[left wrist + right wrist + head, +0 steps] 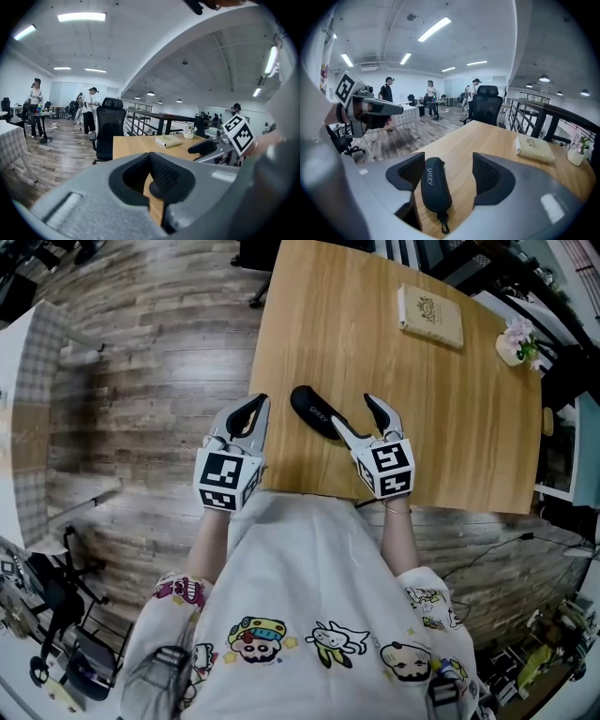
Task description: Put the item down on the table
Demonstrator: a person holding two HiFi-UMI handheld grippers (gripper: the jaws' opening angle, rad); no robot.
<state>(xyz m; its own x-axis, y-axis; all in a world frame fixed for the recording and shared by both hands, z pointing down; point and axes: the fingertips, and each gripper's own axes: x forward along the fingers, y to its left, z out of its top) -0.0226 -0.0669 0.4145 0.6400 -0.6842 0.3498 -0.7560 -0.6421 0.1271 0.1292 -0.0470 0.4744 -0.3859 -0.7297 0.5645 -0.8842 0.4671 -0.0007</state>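
A black glasses case [312, 411] lies flat on the wooden table [422, 399] near its front edge. My right gripper [361, 415] hovers just above and behind it, open. In the right gripper view the case [436, 185] shows between the spread pads [487, 174], closer to the left one, and neither presses on it. My left gripper [253, 413] hangs at the table's left front corner, its curved fingers meeting at the tips, with nothing in them. From the left gripper view the shut left gripper [150, 161] frames a strip of tabletop.
A cream box [430, 317] lies at the table's far side and a small flower pot [516, 341] at its far right corner. A black office chair [110, 126] stands beyond the table. Several people stand far off on the wood floor.
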